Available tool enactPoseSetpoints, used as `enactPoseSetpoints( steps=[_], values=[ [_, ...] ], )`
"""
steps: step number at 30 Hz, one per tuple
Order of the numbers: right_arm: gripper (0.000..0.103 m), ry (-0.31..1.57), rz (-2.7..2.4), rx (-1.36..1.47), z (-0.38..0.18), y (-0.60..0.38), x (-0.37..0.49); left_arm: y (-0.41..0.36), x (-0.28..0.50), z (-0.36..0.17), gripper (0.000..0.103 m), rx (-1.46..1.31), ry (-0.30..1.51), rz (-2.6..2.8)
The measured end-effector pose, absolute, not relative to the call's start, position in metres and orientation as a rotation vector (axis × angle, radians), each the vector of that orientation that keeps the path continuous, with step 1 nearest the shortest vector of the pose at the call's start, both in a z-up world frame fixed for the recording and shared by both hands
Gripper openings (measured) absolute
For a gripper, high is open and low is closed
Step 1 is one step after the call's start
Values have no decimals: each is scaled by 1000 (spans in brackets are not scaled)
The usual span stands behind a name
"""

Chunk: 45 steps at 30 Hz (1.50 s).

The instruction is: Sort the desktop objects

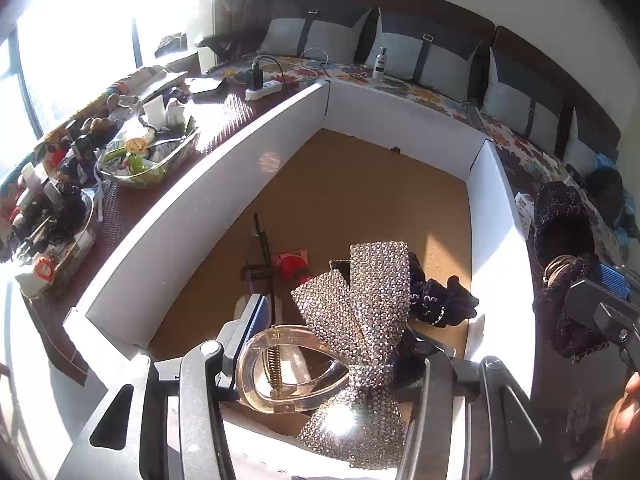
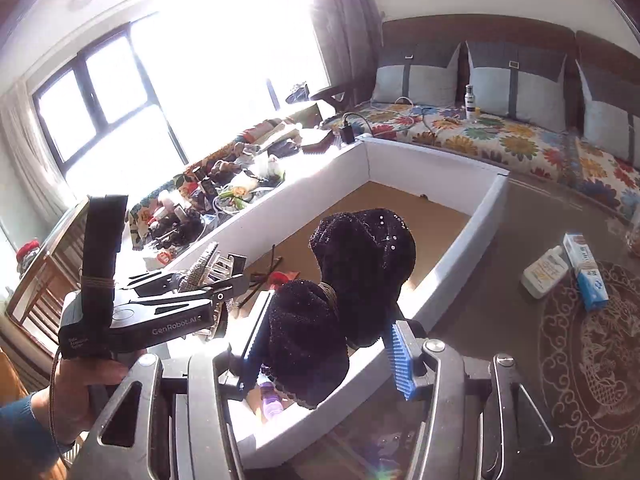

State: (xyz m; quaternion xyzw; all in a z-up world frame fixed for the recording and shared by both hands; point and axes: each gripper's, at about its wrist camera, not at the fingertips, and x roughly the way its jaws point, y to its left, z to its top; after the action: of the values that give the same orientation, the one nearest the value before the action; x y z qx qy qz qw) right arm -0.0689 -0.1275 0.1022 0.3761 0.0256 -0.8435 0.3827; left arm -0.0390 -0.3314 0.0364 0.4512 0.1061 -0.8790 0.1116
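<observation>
Left gripper (image 1: 332, 364) clamps the bow clip (image 1: 360, 320), right gripper (image 2: 324, 344) pinches the black bow (image 2: 352, 280), both above the box (image 1: 192, 216); lower before letting go.

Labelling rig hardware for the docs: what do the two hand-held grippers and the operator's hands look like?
The left hand-held gripper has a black-and-grey body marked "GenRobot.AI", with a small white label on its grip. The left hand is bare, with a blue sleeve. The right hand-held gripper has grey metal arms and blue ribbed finger pads.
</observation>
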Motion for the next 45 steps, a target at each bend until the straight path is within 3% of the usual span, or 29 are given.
enactPoseSetpoints(
  steps=[2,3,5,9,15,18,22,24,27,37,45],
  values=[
    [60,117,-2095,1037,87,-161,-75,-339,-39,23,56,1389,296,-2517],
    [65,139,-2066,1091,77,-173,-78,-340,-39,19,70,1402,274,-2487],
    [85,166,-2041,1173,59,-185,-81,-341,-30,19,82,1353,245,-2476],
    [87,111,-2090,1143,58,-163,-74,-337,-16,32,85,1249,254,-2513],
    [102,97,-2334,975,76,-63,-60,-301,-1,53,85,1178,269,-2621],
    [103,98,-2463,987,54,1,-58,-257,3,64,85,1198,248,-2742],
    [103,151,-2592,1239,-1,82,-66,-183,-3,72,88,1292,200,-2890],
    [103,141,-2638,1327,-22,119,-64,-146,-11,67,95,1357,207,-2927],
    [103,119,-2695,1369,-37,159,-58,-94,-27,45,95,1470,205,-2930],
    [103,87,-2743,1460,-49,185,-67,17,-85,-45,95,1532,-54,-2842],
    [103,28,-2792,1438,-51,194,-77,30,-116,-62,98,1474,-63,-2853]
  ],
)
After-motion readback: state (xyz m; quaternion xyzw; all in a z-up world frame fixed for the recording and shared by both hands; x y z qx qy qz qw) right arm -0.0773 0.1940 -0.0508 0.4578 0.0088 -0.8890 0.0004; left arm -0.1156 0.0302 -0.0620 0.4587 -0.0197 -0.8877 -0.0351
